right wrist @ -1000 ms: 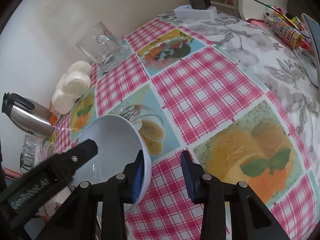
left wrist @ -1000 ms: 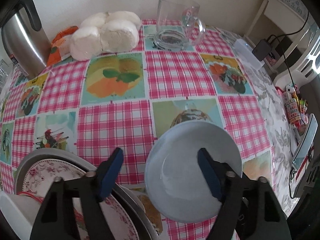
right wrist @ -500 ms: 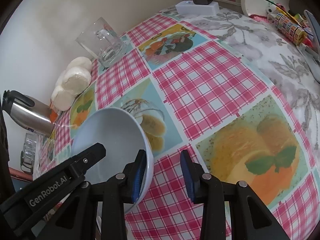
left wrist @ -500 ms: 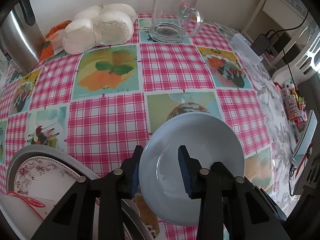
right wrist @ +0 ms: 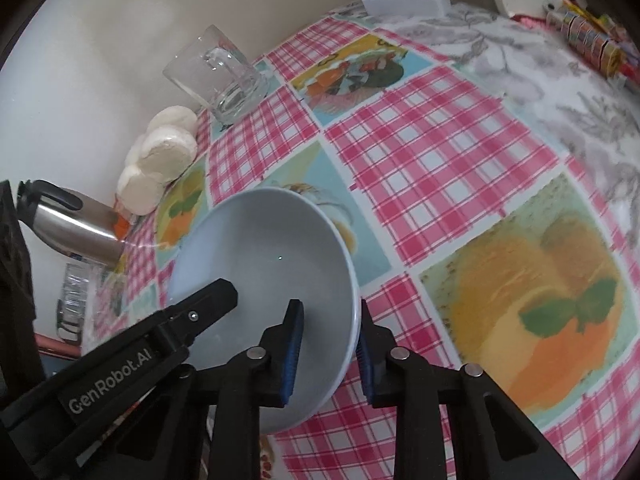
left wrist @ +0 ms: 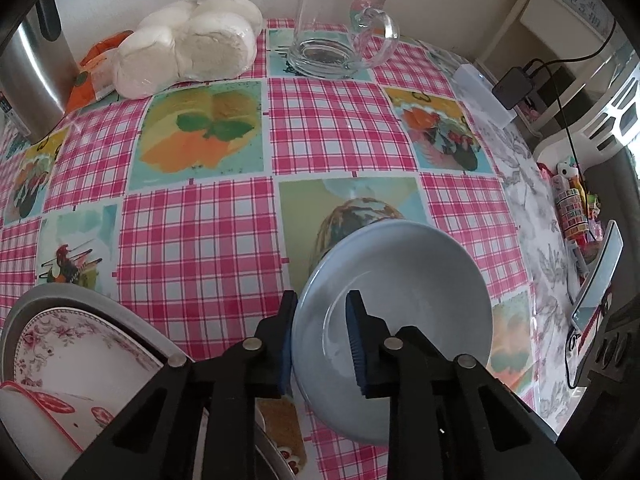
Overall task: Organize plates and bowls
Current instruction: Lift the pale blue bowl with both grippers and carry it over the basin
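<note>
The pale blue round ceramic bowl (left wrist: 394, 312) is caught by its rim from both sides and appears tilted, lifted off the pink checked oilcloth table (left wrist: 200, 240). The left gripper (left wrist: 322, 340) is closing with the near-left rim between its pads; the right gripper (right wrist: 328, 344) is closing likewise on the opposite rim, one finger inside, one outside. An even squeeze from both would likely keep the glazed rim from slipping. The bowl is seen empty. Beside the left tongs, a grey metal tray (left wrist: 96, 300) holds a rose-patterned white plate (left wrist: 68, 344). Far ahead, an empty clear glass mug (left wrist: 340, 32) is seen.
</note>
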The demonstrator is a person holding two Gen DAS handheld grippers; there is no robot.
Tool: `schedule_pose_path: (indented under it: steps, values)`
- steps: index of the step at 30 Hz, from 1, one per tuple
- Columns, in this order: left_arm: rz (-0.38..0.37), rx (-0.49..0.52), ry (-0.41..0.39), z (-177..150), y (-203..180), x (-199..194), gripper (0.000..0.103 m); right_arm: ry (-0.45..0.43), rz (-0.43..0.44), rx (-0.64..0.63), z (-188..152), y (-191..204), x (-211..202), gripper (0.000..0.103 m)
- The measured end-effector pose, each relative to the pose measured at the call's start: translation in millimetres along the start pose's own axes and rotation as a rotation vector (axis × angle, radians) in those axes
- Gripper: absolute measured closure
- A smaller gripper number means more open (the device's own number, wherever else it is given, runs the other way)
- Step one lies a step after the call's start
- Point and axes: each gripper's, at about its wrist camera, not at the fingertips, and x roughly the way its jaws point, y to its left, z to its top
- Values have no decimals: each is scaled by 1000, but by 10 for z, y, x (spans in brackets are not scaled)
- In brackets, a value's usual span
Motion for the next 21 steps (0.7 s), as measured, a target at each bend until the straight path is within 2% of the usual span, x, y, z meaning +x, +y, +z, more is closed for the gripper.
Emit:
schedule_pose_path:
  steps: [9, 21]
  values:
    - [-33, 13, -43, 41, -75, -250, 78, -23, 1, 18, 56, 23, -228, 77]
    - [-100, 55, -255, 103, -201, -1243, 78, -213, 23, -73, 178, 437, -1133, 77]
